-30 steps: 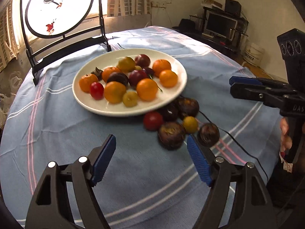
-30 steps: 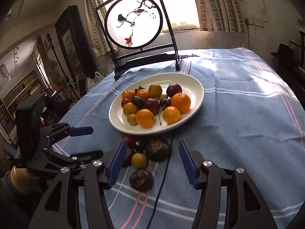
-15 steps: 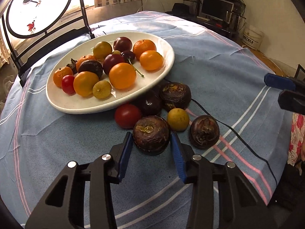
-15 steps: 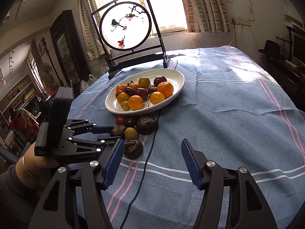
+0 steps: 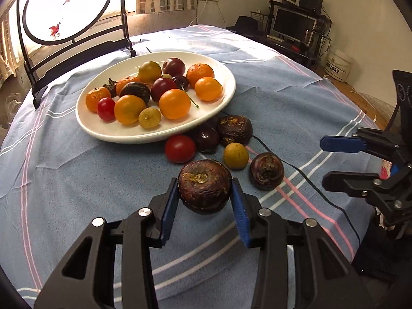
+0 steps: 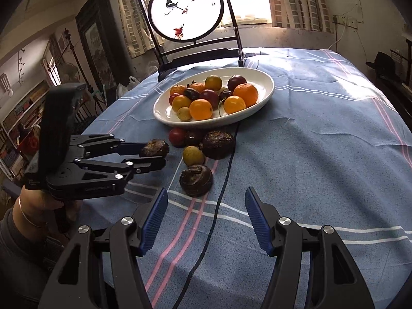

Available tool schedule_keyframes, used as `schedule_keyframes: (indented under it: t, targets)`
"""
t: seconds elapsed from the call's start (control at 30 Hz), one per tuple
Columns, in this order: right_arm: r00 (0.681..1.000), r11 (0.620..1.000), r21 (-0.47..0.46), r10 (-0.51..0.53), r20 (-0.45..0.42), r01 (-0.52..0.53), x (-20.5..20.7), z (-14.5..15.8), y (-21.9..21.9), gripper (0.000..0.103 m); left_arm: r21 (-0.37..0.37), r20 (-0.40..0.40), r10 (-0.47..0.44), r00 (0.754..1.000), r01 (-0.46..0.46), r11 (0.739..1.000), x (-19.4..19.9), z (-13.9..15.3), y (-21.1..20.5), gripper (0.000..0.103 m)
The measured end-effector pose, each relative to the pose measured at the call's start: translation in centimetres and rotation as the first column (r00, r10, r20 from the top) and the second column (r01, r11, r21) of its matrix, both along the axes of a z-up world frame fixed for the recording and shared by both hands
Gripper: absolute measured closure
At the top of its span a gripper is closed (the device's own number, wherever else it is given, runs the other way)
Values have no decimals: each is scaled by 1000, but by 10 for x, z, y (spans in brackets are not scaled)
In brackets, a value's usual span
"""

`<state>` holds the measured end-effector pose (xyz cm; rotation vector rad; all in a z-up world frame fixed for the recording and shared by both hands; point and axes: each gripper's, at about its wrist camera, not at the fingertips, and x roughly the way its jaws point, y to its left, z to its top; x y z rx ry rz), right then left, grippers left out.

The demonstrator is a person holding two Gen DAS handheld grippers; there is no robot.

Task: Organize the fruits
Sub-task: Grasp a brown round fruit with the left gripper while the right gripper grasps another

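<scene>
Left wrist view shows the left gripper (image 5: 204,200), whose jaws have just been closing, clamped on one dark wrinkled fruit (image 5: 204,186) just above the blue tablecloth (image 5: 77,180). Five loose fruits lie beside the white plate (image 5: 226,77): three dark, one red tomato (image 5: 179,148), one yellow-green. The right gripper (image 6: 206,213) hangs apart, holding nothing.

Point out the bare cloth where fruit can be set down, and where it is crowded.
Free: the blue cloth right of the plate and the black cable, and the cloth left of the plate. Crowded: the loose fruit against the plate's near rim, where the left gripper grips a dark fruit.
</scene>
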<state>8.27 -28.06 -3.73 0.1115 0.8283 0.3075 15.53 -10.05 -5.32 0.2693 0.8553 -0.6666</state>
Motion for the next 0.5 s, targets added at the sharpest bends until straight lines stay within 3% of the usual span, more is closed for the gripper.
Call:
schedule_keyframes:
  t: [0.23,0.4,0.43,0.5]
  targets:
    - [998,993,-100,54,-43,-58,29,-5,37,41,-53,22,58,998,-57,997,-17,19,42,64]
    - [997,980,-193,44,-67,-56,45,-15,51,55,-75,37,70,997,-67,995,-23,25,55,64]
    - [997,979,-194,46,-67,-58,45,-15,51,64,-76,37,72,997,-69,995,-22,24,56,64]
    - [996,978,-198,50,-72,-64,44,-15,51,64,-81,33,74,997,-71,994,-23,22,58,64]
